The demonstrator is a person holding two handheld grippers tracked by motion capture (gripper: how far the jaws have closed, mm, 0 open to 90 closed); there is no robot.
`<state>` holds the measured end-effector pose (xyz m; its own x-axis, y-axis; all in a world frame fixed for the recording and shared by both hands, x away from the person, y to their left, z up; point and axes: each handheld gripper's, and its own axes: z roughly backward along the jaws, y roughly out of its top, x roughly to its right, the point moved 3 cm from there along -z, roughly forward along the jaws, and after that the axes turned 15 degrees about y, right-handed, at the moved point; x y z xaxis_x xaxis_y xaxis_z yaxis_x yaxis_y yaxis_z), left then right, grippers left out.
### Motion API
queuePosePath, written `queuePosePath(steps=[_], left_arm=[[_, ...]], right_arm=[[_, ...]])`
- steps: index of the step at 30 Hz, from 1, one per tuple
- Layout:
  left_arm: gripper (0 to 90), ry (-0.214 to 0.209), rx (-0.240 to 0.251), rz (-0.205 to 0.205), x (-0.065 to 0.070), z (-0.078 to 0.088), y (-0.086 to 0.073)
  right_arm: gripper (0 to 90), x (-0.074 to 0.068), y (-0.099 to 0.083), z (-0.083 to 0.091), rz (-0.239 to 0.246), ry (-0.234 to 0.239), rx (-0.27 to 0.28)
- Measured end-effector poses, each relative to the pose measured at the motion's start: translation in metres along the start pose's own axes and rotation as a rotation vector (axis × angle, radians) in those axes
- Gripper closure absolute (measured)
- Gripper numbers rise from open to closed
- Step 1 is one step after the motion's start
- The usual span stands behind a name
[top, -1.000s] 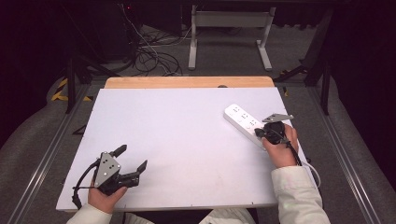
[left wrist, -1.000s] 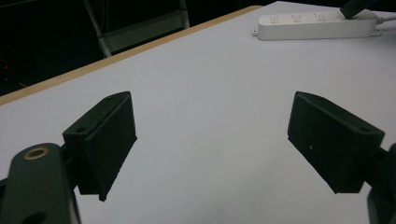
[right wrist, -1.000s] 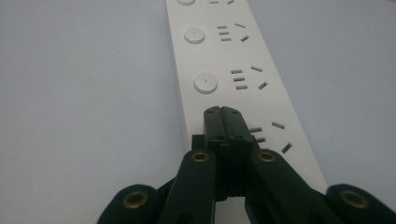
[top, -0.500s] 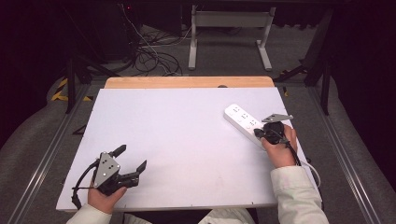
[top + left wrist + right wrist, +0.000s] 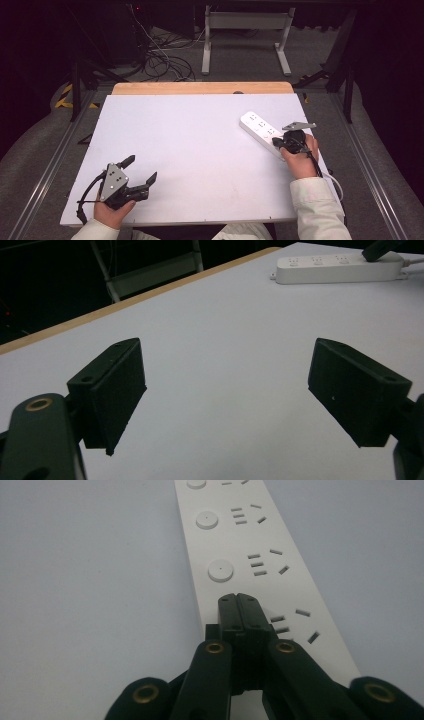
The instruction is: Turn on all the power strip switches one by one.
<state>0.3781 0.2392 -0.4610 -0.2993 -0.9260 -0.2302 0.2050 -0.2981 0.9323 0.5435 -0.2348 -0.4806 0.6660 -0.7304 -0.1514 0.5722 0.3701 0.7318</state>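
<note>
A white power strip [image 5: 256, 127] lies at an angle on the right side of the white table [image 5: 190, 145]. Its round buttons and socket slots show in the right gripper view [image 5: 235, 545]. My right gripper [image 5: 277, 143] is shut, jaws pressed together with nothing between them. Its tips [image 5: 238, 600] sit down on the strip's near end, just before a round button [image 5: 220, 571]. My left gripper [image 5: 142, 168] rests at the table's front left, far from the strip. It is open and empty [image 5: 225, 390], and beyond it lies the power strip [image 5: 340, 267].
The strip's white cable [image 5: 334, 181] runs off the table's right edge beside my right sleeve. A wooden strip [image 5: 200, 88] borders the table's far edge. Beyond it stand a metal frame's legs [image 5: 245, 45] and tangled floor cables [image 5: 160, 60].
</note>
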Motion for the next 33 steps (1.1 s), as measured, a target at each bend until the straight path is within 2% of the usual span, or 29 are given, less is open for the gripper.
queuePosePath(steps=[2, 5, 6, 8, 9, 12, 16, 20, 22, 26, 33], left_arm=[[15.7, -0.001, -0.002, 0.0, 0.0, 0.0, 0.0], [15.7, -0.006, -0.002, 0.0, 0.0, -0.001, 0.0], [15.7, -0.006, -0.003, 0.006, 0.001, -0.001, 0.0], [15.7, -0.007, -0.005, 0.006, 0.001, -0.002, 0.0], [15.7, -0.007, -0.006, 0.006, 0.001, -0.002, 0.0], [15.7, -0.008, -0.009, 0.002, 0.001, -0.002, 0.0], [15.7, -0.007, -0.01, 0.0, 0.001, -0.002, -0.001], [15.7, -0.005, -0.012, 0.007, 0.001, -0.003, -0.001], [15.7, -0.003, -0.013, 0.003, 0.001, -0.003, -0.001], [15.7, -0.002, -0.014, 0.005, 0.001, -0.003, -0.001], [15.7, -0.005, -0.014, 0.007, 0.001, -0.003, -0.001]], right_arm=[[90.0, -0.001, 0.0, -0.001, 0.009, -0.015, 0.009], [90.0, -0.003, 0.0, -0.001, 0.02, -0.008, 0.043], [90.0, -0.005, 0.001, -0.001, 0.045, -0.026, 0.057], [90.0, -0.006, 0.003, -0.001, 0.05, -0.025, 0.071], [90.0, -0.007, 0.005, -0.001, 0.049, -0.016, 0.086], [90.0, -0.007, 0.009, 0.0, 0.054, -0.027, 0.089], [90.0, -0.004, 0.01, -0.003, 0.035, -0.022, 0.095], [90.0, -0.003, 0.015, -0.007, 0.037, -0.015, 0.137], [90.0, -0.003, 0.018, -0.01, 0.025, -0.009, 0.139], [90.0, -0.002, 0.02, -0.018, 0.034, -0.034, 0.13], [90.0, -0.003, 0.02, -0.027, 0.046, -0.039, 0.105]])
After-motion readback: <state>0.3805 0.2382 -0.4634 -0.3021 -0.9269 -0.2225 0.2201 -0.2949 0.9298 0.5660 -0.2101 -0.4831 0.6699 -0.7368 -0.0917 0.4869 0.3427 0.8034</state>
